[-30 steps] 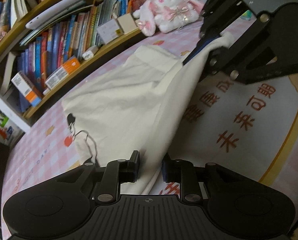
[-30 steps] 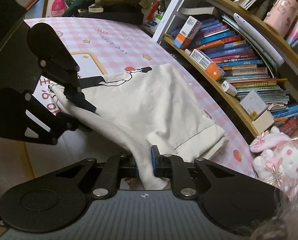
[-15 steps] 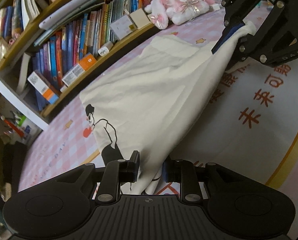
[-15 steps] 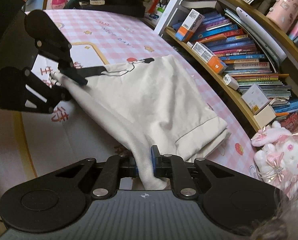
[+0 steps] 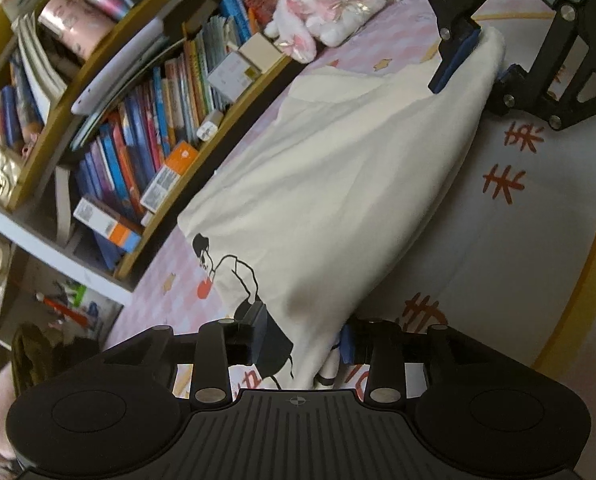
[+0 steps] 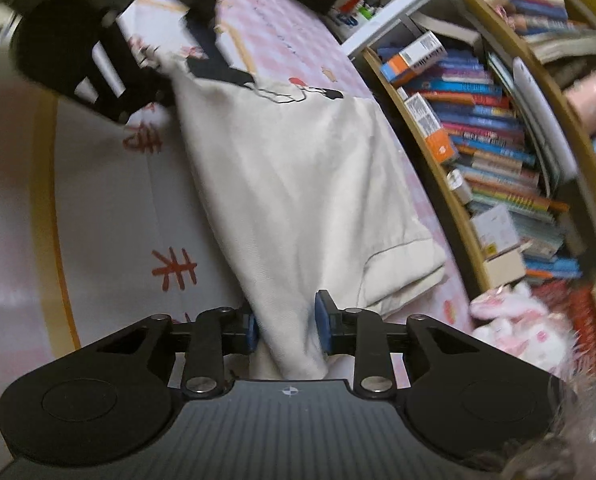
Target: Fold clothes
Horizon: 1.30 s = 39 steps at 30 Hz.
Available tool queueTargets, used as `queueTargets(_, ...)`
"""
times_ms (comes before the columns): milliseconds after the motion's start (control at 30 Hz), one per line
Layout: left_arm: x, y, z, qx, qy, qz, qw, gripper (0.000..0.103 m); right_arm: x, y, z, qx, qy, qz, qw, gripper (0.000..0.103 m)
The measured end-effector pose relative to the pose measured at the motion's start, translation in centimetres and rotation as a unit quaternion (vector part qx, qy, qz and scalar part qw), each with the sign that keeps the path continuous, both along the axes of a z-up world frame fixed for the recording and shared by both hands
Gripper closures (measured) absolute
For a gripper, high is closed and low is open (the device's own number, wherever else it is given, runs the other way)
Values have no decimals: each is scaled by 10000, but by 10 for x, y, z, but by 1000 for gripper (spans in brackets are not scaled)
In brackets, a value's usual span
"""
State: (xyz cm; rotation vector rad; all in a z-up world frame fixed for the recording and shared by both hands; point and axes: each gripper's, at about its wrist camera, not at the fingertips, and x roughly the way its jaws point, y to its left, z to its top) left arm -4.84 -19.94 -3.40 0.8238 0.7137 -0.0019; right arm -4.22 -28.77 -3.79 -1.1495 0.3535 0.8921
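Observation:
A cream T-shirt [image 5: 330,184] with a black line drawing lies folded lengthwise on the pink checked cloth; it also shows in the right wrist view [image 6: 294,184]. My left gripper [image 5: 303,338] is open, its pads apart on either side of the shirt's printed end. My right gripper [image 6: 285,322] is open too, its pads astride the shirt's other end. Each gripper shows in the other's view, the right one [image 5: 474,64] and the left one [image 6: 166,68], with cloth between the fingers.
A curved wooden bookshelf [image 5: 146,132] full of books runs along the far side of the shirt. A pink plush rabbit [image 5: 330,4] sits by the shelf. A white mat with red characters [image 5: 510,184] lies on the near side.
Both grippers have carried the shirt's lifted edge over toward the bookshelf and lowered it. Both sets of jaws, shut on the cloth before, now stand apart.

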Motion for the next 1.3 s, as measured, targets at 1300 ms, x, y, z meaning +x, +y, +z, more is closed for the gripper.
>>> queueTargets(1300, -53, 72, 126, -976, -832, -1359, 9824, 97, -79, 9, 139, 1079, 455, -1318, 9843, 96)
